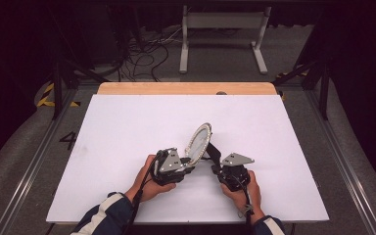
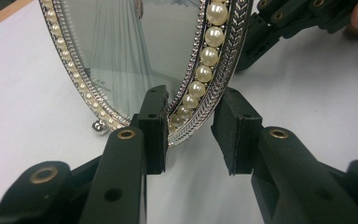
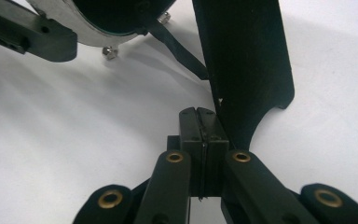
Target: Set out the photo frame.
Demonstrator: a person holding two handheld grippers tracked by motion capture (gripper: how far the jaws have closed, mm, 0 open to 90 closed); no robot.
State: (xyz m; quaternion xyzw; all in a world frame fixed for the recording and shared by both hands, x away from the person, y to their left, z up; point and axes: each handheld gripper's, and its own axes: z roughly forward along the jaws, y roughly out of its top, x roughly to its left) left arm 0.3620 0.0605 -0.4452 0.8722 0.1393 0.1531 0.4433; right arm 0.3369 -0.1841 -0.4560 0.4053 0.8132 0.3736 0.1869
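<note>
A: Start from the high view. What is on the table?

B: A white table (image 1: 127, 147) with an oval picture frame (image 1: 199, 139) standing tilted near the middle of the person's side. The left gripper (image 1: 188, 165) sits at the frame's lower edge, held in the left hand (image 1: 148, 183). The right gripper (image 1: 216, 168) is just beside it, behind the frame, near the black stand (image 1: 214, 152) that props it; the right hand (image 1: 245, 191) holds that one.

A: And the left gripper view?

B: The frame (image 2: 135, 56) stands close in front, with a glass face, a row of pearls (image 2: 208, 56) and a silver braided rim. The left gripper (image 2: 190, 135) straddles the rim's lower edge. One pad looks to lie against the front of the rim; the other stands clear of the back, so the jaws are apart and not clamped. A small silver ball foot (image 2: 99, 127) rests on the table. The other gripper's black arm shows at top right.

A: The right gripper view?

B: The right gripper (image 3: 199, 119) has its jaws pressed together with nothing wide between them. Its tips sit just beside the lower edge of the stand (image 3: 244, 60); whether they touch it I cannot tell. A thin black strap (image 3: 179, 49) runs from the stand to the frame's dark back (image 3: 116, 14).
</note>
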